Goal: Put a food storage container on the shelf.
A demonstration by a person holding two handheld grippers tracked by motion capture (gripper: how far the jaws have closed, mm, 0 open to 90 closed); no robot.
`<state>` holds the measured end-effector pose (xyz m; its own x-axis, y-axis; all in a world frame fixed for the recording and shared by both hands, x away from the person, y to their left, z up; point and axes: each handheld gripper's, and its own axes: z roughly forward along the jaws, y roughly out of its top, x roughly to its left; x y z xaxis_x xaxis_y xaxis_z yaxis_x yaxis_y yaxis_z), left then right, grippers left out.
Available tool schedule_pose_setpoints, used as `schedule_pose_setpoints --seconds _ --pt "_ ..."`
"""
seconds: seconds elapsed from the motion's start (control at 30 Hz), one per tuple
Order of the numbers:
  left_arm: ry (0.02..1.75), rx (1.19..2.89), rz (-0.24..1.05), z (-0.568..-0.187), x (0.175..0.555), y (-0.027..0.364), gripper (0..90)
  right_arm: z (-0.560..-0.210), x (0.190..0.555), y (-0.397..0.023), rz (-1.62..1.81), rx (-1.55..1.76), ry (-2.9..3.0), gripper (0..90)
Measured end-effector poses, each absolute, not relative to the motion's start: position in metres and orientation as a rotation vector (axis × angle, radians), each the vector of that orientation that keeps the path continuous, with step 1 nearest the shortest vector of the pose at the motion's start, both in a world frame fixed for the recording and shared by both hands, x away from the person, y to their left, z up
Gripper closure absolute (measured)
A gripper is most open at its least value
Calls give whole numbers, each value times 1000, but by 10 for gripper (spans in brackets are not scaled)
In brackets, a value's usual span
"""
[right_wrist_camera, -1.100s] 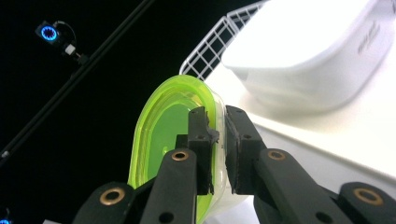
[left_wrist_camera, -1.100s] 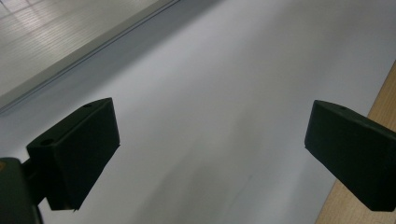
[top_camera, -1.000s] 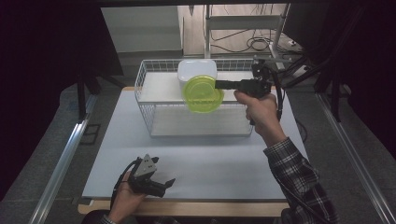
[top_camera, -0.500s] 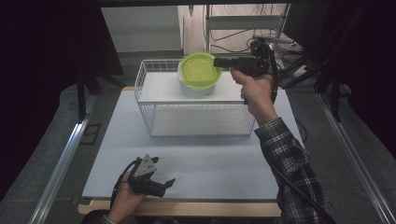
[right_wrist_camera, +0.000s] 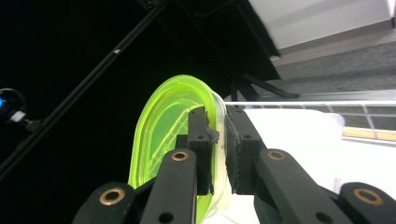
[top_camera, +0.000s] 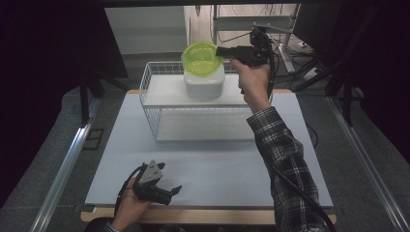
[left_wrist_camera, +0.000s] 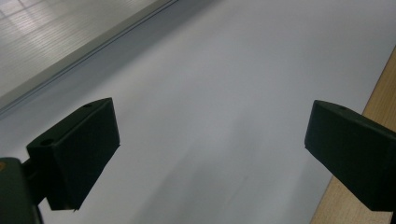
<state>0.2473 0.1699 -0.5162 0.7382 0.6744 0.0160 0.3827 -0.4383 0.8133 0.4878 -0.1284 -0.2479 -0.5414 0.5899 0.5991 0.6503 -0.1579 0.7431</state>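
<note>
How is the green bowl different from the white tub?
The green bowl is bright and see-through; the white tub is plain and solid. The bowl is round, the tub boxy with rounded corners. The bowl is held up by the right claw, pinched at its rim; the tub sits in the wire basket. Both are open on top.

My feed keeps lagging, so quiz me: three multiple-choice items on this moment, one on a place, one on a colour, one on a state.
1. Where is the white tub?
A. in the wire basket
B. on the floor
C. in the left gripper

2. What colour is the lid?
A. red
B. yellow-green
C. black

3. How is the right gripper?
A. open, holding nothing
B. shut on the lid
C. lying on the table

Answers: 1 A, the basket's wires surround the tub. 2 B, it looks yellow-green in both views. 3 B, the jaws pinch its rim.
</note>
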Motion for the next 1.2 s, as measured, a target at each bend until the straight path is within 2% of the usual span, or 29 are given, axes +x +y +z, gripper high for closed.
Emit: schedule_pose_setpoints --seconds 0.3,0.97,1.2 --pt "787 2089 423 -517 247 168 28 -258 500 -127 -1820 -1528 -1986 811" --pt "776 2103 419 -518 247 165 29 -262 505 -118 -1812 -1607 -2141 689" --pt "777 2105 421 -518 247 165 29 -257 502 -119 -1828 -1520 -2221 518"
